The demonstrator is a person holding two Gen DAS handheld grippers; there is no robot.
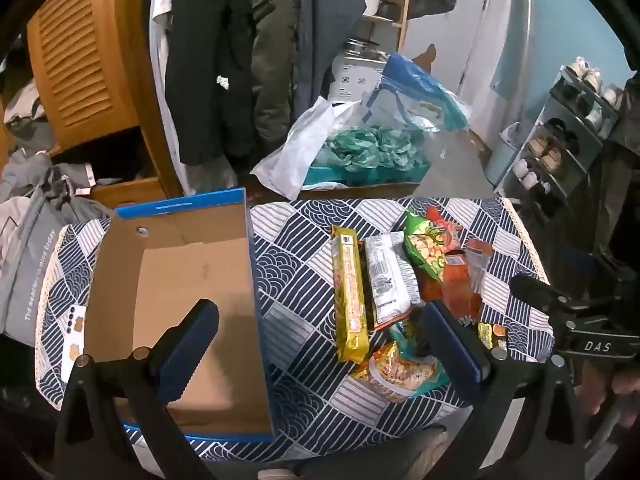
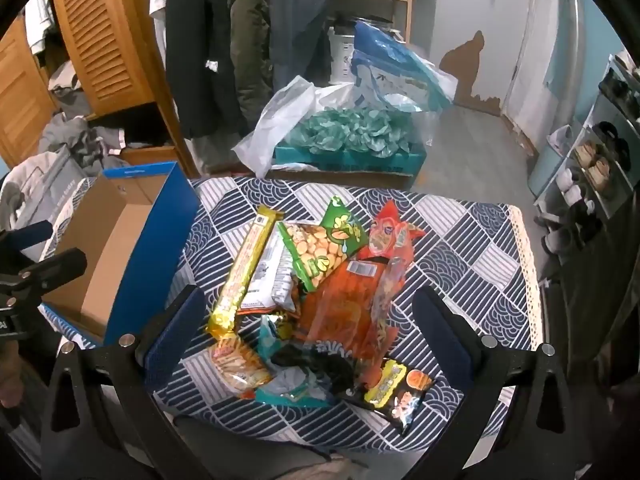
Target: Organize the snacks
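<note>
Both claws, left (image 1: pixel 320 344) and right (image 2: pixel 312 332), spread wide; orange packet (image 2: pixel 348 308) hides snacks beneath.

On the table (image 2: pixel 460 216), the open cardboard box (image 1: pixel 192 292) stands at the left and the snack packets lie in a heap to its right, apart from it. The long biscuit pack (image 2: pixel 246 270) lies at the left of the heap, leaning across the flat pouch (image 2: pixel 268 276) beside it. The peanut bag (image 2: pixel 320 244) sits at the far side, overlapping the large crisp bag (image 2: pixel 352 300) to its right. Nearer lie the cracker packet (image 2: pixel 236 368) at the left and the small sachet (image 2: pixel 398 394) at the right. Beyond the table's far edge, a tray of paper flowers (image 2: pixel 352 136) rests on the floor, with a shoe rack (image 1: pixel 560 136) far right.
</note>
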